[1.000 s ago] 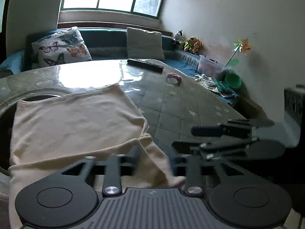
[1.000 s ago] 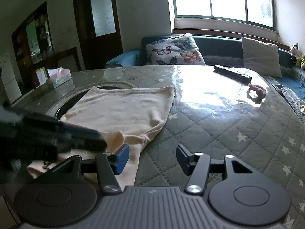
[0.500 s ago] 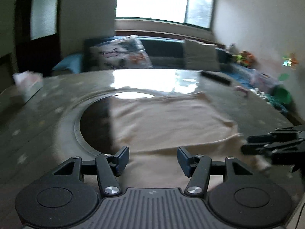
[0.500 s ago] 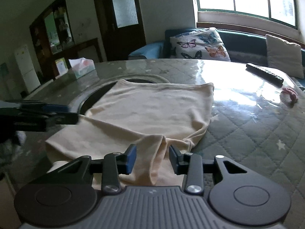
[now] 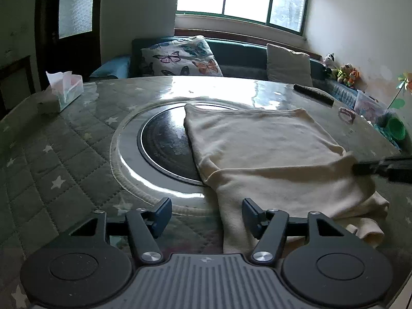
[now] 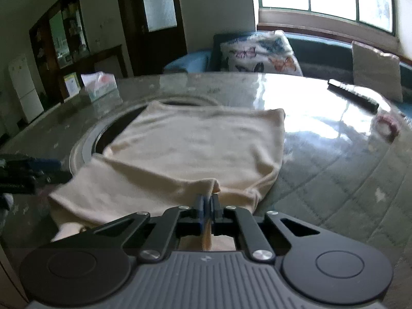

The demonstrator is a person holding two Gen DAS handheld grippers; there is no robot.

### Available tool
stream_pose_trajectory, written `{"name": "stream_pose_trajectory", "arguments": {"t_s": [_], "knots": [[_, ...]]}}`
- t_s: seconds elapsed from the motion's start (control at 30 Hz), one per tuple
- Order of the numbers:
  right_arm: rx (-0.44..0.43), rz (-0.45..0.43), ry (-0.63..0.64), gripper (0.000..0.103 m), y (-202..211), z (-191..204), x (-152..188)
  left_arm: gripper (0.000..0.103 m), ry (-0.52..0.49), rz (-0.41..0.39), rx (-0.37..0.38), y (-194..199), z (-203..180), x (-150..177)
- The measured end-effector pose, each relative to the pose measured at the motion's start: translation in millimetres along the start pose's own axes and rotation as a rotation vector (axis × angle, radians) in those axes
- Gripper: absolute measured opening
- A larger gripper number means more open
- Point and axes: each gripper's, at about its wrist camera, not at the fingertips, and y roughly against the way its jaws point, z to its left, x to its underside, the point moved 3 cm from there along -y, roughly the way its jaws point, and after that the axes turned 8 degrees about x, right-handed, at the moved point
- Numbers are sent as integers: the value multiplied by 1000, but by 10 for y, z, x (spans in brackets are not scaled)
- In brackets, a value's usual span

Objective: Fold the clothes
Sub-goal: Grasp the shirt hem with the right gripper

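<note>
A cream garment (image 5: pixel 262 154) lies partly folded on the quilted table, overlapping a dark round inset (image 5: pixel 164 149). My left gripper (image 5: pixel 207 212) hovers at its near left corner with its jaws opening. The cloth's edge lies between the fingers beside the right pad and is not pinched. My right gripper (image 6: pixel 207 203) is shut on a raised fold at the garment's (image 6: pixel 195 149) near edge. The right gripper's dark fingers (image 5: pixel 373 170) also show at the cloth's right side in the left wrist view. The left gripper (image 6: pixel 33 172) appears at the left in the right wrist view.
A tissue box (image 5: pixel 64 90) stands at the table's far left. A black remote (image 5: pixel 314 94) and a small pink item (image 5: pixel 346 114) lie far right. A sofa with a butterfly cushion (image 5: pixel 180 59) runs behind the table. A green bowl (image 5: pixel 395 128) sits off the right edge.
The left gripper swung from the garment's right side to its near left corner and its jaws widened. The right gripper moved onto the cloth's near edge and closed on a fold.
</note>
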Motion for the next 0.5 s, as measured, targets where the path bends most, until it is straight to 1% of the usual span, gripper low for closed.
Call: {"name": "stream_pose_trajectory", "arguments": {"t_s": [0.13, 0.2, 0.23, 0.3, 0.4, 0.5], "knots": [[30, -56, 9, 4, 202, -12, -110, 68, -27, 5, -4, -24, -11, 9], [47, -48, 6, 4, 168, -37, -95, 69, -36, 16, -8, -53, -5, 23], [53, -29, -2, 4, 100, -59, -69, 69, -41, 22, -11, -63, 2, 29], [46, 11, -25, 4, -9, -94, -6, 70, -46, 33, -19, -69, 19, 38], [42, 35, -28, 8, -98, -112, 71, 70, -59, 44, -45, -66, 57, 22], [44, 1, -19, 9, 1, -133, 19, 70, -66, 34, -78, -49, 92, -54]]}}
